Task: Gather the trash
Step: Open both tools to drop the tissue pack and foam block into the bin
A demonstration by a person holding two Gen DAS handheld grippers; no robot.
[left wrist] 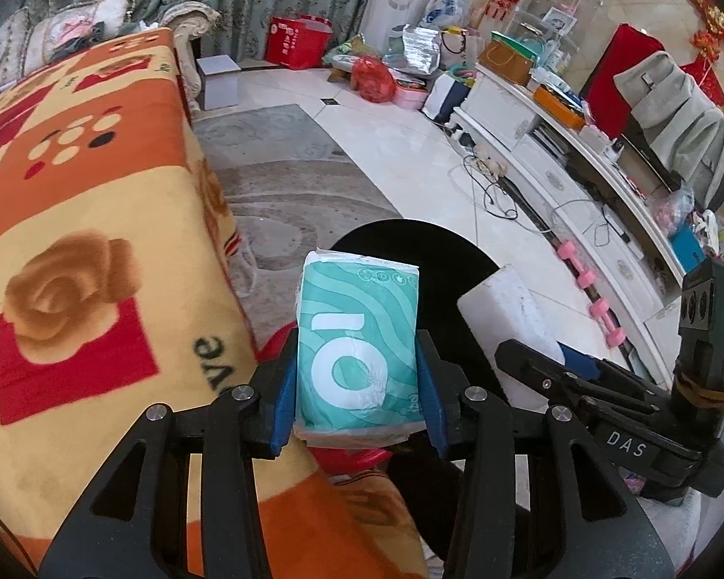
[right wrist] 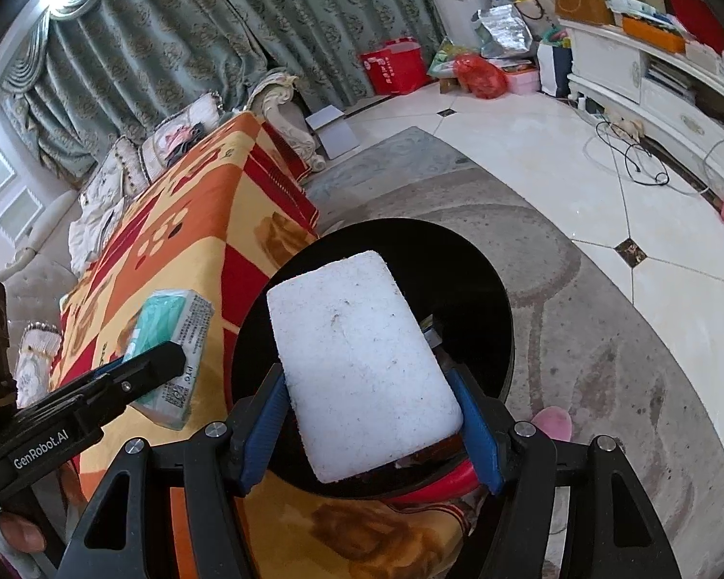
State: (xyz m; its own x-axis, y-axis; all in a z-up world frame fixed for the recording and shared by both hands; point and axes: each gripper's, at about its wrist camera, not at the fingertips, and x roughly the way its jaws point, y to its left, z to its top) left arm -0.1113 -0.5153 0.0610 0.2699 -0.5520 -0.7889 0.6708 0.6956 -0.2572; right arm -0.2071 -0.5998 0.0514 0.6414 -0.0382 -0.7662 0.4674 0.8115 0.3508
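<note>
Cluttered living room: pale floor tiles, a grey rug, green curtains, and a blanket [left wrist: 72, 251] in orange and red on the furniture edge to my left. Just beyond that edge sits a round black bin [right wrist: 458, 260], mouth up. My left gripper [left wrist: 357, 386] is clamped on a teal tissue pack [left wrist: 357, 337], blue pads pressing its long sides, and the pack hangs over the near rim of the bin. My right gripper [right wrist: 371, 410] is clamped on a white foam block [right wrist: 357, 362], which is already above the bin's dark opening. To drop both well, I judge I should carry the pack further out so it clears the blanket and rim, keep both grippers tilted down toward the mouth, and let go one at a time so the foam does not knock the pack aside. The foam is light and wide; releasing it low should stop it bouncing off the rim.
</note>
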